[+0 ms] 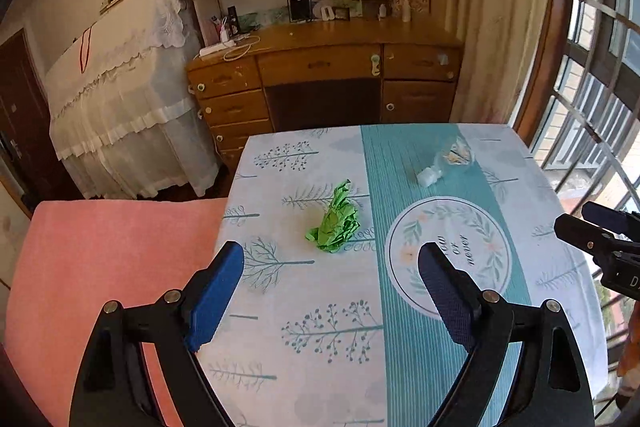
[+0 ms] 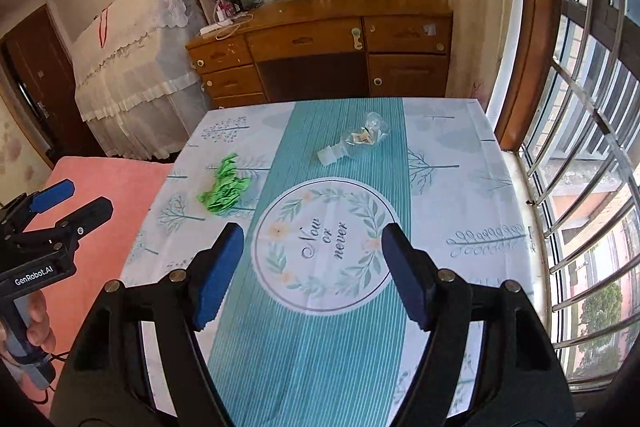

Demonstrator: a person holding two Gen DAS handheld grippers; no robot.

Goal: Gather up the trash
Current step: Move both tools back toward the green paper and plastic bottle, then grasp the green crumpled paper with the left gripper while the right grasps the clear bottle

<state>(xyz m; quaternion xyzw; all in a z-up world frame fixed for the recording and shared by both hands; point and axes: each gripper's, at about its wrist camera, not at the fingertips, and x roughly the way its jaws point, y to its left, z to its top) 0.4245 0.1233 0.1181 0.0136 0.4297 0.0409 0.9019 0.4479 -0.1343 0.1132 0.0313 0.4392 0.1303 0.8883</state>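
Observation:
A crumpled green paper ball (image 1: 335, 219) lies on the table's left half; it also shows in the right wrist view (image 2: 224, 189). A crushed clear plastic bottle with a white cap (image 1: 446, 163) lies on the teal stripe further back, also in the right wrist view (image 2: 358, 141). My left gripper (image 1: 330, 257) is open and empty, hovering just short of the green paper. My right gripper (image 2: 312, 237) is open and empty above the round "Now or never" print (image 2: 324, 239). Each gripper shows at the edge of the other's view.
The table (image 2: 460, 187) has a white and teal tree-print cloth. A pink cushioned seat (image 1: 112, 259) stands at its left. A wooden desk with drawers (image 1: 320, 75) and bookshelves stand behind. A barred window (image 2: 580, 147) runs along the right.

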